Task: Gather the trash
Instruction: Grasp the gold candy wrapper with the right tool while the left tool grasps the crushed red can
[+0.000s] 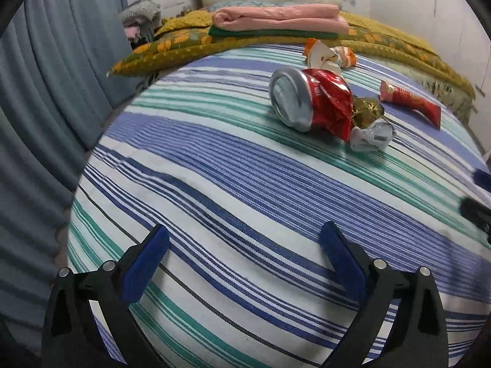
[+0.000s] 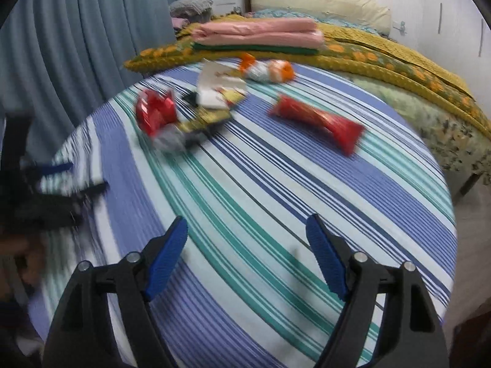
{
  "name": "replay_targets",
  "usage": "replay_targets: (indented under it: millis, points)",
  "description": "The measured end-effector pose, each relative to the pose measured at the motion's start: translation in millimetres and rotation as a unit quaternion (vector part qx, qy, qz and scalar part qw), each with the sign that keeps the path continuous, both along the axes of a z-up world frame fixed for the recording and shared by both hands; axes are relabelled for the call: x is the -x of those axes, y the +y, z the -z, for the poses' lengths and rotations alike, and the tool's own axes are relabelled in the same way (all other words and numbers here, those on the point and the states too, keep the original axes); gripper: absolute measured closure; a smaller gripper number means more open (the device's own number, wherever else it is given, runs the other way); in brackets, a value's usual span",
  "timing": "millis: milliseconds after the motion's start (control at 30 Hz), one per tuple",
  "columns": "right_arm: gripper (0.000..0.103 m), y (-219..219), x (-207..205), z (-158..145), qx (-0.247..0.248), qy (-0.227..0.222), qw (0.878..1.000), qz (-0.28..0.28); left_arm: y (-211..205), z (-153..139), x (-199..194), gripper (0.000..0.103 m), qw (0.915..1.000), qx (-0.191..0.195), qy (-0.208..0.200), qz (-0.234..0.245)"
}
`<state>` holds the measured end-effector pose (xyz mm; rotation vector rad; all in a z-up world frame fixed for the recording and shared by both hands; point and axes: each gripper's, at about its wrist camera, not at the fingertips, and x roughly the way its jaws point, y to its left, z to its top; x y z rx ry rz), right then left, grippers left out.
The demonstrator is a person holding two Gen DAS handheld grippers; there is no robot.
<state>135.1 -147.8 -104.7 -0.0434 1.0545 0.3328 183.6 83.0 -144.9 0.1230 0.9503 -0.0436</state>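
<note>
The trash lies in a loose cluster on the striped bedsheet [image 1: 214, 165], toward the folded bedding at the far side, which is why both grippers point down and forward across bare sheet rather than at anything close by. The left gripper [image 1: 244, 245] stands wide open with nothing between its blue pads [image 1: 147, 263], apparently readied for the bulkiest piece, the crushed red can [image 1: 310, 101], which lies on its side touching a gold foil wrapper [image 1: 366, 110] and a crumpled silver wrapper [image 1: 373, 136]. The right gripper [image 2: 247, 236] is also open and empty, somewhat narrower, a gap that would suit the slimmer red tube [image 2: 319, 121] lying apart from the cluster on its side of the bed. Farther back, an orange-and-white wrapper [image 2: 270, 70] and a torn white packet [image 2: 218, 87] rest near the pink folded blanket [image 2: 257, 32]. No bin or bag is visible.
</note>
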Motion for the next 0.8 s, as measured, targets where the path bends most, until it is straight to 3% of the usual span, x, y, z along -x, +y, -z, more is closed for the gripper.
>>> replay_targets:
  millis: [67, 300, 367, 400, 433, 500, 800]
  points:
    - [0.036, 22.6, -16.7, -1.5, -0.022, 0.008, 1.000, -0.006, 7.7, 1.9, -2.3, 0.005, 0.9995, 0.029, 0.010, -0.005]
    - [0.037, 56.9, -61.6, 12.7, -0.086, 0.047, 0.995, 0.036, 5.5, 2.7, -3.5, 0.005, 0.9995, 0.028, 0.010, -0.005]
    - [0.045, 56.3, -70.7, 20.9, -0.106, 0.063, 0.991, 0.047, 5.6, 2.9, -3.2, 0.005, 0.9996, 0.028, 0.010, -0.006]
    - [0.056, 55.7, -73.7, 23.9, -0.112, 0.069, 0.990, 0.045, 5.6, 2.9, -3.1, 0.005, 0.9995, 0.028, 0.010, -0.006]
    - [0.062, 56.4, -74.7, 24.6, -0.112, 0.072, 0.990, 0.044, 5.6, 2.9, -3.1, 0.005, 0.9995, 0.028, 0.010, -0.006]
    - [0.064, 49.8, -71.9, 21.9, -0.104, 0.067, 0.991, 0.046, 5.7, 2.9, -3.0, 0.005, 0.9996, 0.028, 0.010, -0.005]
    - [0.064, -5.4, -34.8, 3.8, -0.050, 0.094, 0.994, -0.038, 5.9, 3.1, -3.0, 0.005, 0.9996, 0.028, 0.010, -0.005]
